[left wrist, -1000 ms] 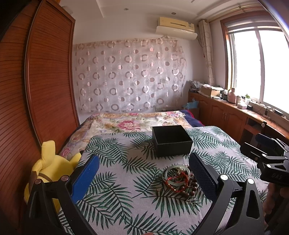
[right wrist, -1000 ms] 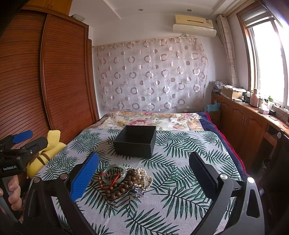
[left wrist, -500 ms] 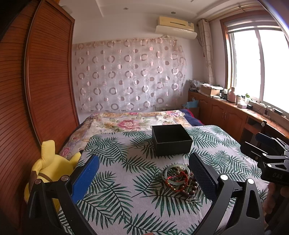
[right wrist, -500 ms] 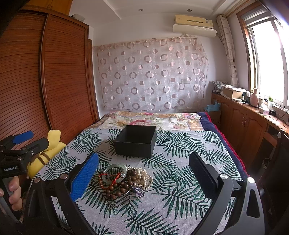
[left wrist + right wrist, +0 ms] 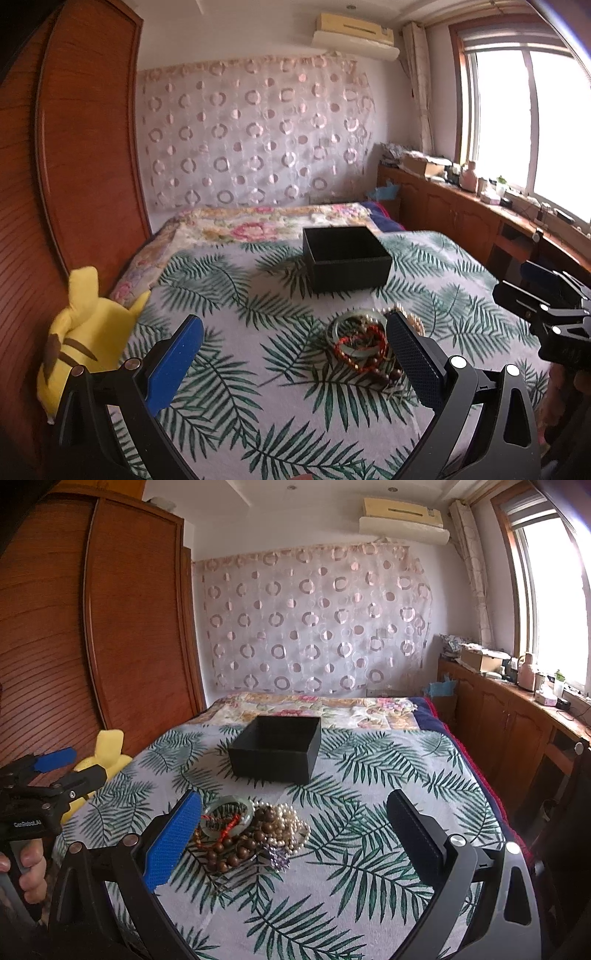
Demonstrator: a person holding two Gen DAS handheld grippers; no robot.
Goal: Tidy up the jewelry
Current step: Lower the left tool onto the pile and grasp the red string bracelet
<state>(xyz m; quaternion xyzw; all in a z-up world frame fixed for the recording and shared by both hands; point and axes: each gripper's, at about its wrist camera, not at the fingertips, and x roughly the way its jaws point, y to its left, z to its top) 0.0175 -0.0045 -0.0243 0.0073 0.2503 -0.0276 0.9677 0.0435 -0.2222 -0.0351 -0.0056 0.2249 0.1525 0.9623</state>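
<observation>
Both hand-held grippers have eased slightly closer to the bed (image 5: 369,775) over the last second; nothing else has moved. Left hand-held gripper (image 5: 295,354) is released, jaws wide, empty. Right hand-held gripper (image 5: 295,830) likewise released and empty. Jewelry pile (image 5: 251,830) (jade bangle, red cord, wooden beads, pearls) lies untouched on the leaf-print cover, just in front of the open black box (image 5: 275,749), which looks empty. Judged: approach phase only, no piece grasped yet; sorting not started. Tangled strands may lift together.
</observation>
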